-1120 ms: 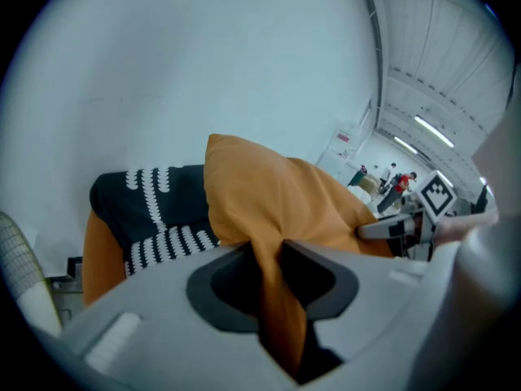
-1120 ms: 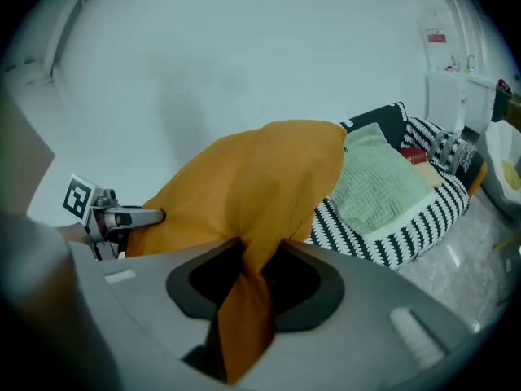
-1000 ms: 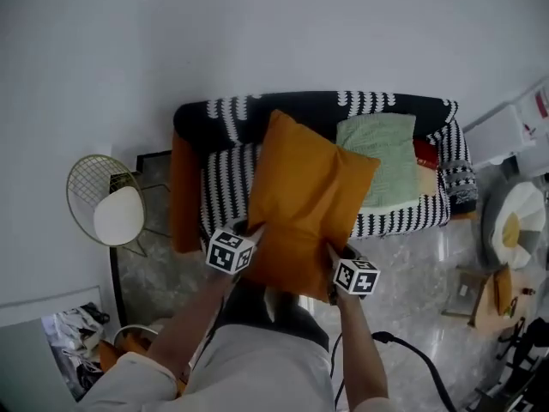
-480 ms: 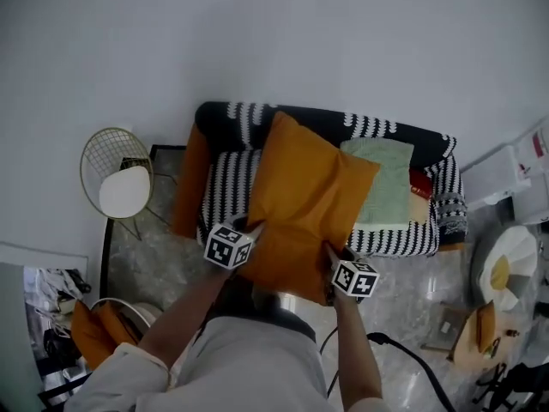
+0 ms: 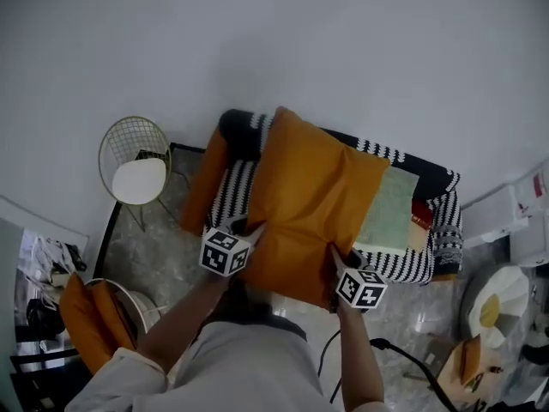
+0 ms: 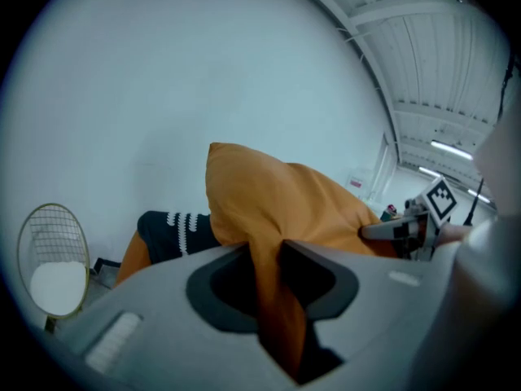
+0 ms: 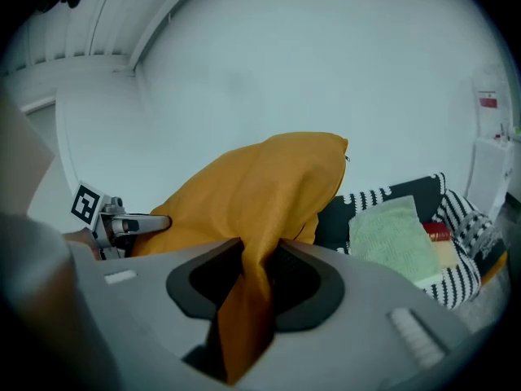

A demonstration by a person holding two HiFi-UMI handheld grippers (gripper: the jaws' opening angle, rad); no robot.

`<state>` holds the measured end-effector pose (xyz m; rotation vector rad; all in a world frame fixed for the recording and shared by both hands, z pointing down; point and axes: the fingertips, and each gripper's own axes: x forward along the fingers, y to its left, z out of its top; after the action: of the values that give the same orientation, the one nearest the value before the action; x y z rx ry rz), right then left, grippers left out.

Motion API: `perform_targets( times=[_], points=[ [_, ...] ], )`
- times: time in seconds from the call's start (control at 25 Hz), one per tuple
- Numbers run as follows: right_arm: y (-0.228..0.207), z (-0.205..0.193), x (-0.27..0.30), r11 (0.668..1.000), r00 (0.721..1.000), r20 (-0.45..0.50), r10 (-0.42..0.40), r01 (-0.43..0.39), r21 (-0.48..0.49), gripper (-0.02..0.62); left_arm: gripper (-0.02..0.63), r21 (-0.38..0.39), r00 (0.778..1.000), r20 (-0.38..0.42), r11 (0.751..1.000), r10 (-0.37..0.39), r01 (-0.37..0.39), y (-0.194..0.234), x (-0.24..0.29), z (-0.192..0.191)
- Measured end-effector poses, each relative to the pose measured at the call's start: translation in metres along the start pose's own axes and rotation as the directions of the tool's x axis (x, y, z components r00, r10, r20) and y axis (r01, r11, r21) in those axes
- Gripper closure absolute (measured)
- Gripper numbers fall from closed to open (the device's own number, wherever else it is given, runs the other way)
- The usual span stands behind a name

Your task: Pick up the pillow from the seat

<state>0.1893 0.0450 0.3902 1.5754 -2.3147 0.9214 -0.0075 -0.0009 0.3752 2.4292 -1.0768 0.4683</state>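
Nearest, clamps the left tongs [image 5: 255,231] [image 6: 269,259] on the near left edge of the orange pillow [image 5: 309,204]; pinches a fold of its cloth tight between the two jaws, with the tail of the fold hanging down behind them. Does the same with the right tongs [image 5: 333,257] [image 7: 256,263] at the near right edge: jaws pressed on a bunched strip of orange cloth. Keeps the two tongs level with each other, one marked cube on each, well apart.

Holds the pillow stretched between both tongs and rising away beyond them, up in the air over the seat [image 5: 403,264] and apart from it in both gripper views.

Beyond and below the tongs, looks onto a small sofa draped in a black-and-white striped blanket [image 5: 233,191], with an orange side [image 5: 206,183] showing past the left tongs. Past the right tongs, shows a pale green cushion [image 5: 388,217] lying flat on the seat, and something red and yellow [image 7: 437,239] just beyond that.

Farther out from the left tongs, shows a round wire chair [image 5: 137,166] with a white pad, on the marbled floor [image 5: 159,260]. Farthest, meets a plain white wall [image 5: 283,41].
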Motion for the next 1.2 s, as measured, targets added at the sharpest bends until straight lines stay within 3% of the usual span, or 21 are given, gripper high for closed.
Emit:
perform_targets(
  times=[0.48, 0.8, 1.2],
  points=[
    [0.109, 0.057, -0.015, 0.984, 0.989, 0.126, 0.074, -0.052, -0.171, 0.471, 0.522, 0.072, 0.981, 0.189, 0.996, 0.044, -0.058, 0.026, -0.112, 0.059],
    [0.182, 0.068, -0.028, 0.971, 0.972, 0.22, 0.084, -0.03, -0.239, 0.471, 0.531, 0.143, 0.97, 0.242, 0.987, 0.03, -0.067, 0.048, -0.178, 0.075],
    [0.231, 0.068, -0.046, 0.95, 0.953, 0.292, 0.086, 0.009, -0.311, 0.471, 0.532, 0.205, 0.953, 0.301, 0.976, 0.009, -0.073, 0.056, -0.224, 0.08]
  ],
)
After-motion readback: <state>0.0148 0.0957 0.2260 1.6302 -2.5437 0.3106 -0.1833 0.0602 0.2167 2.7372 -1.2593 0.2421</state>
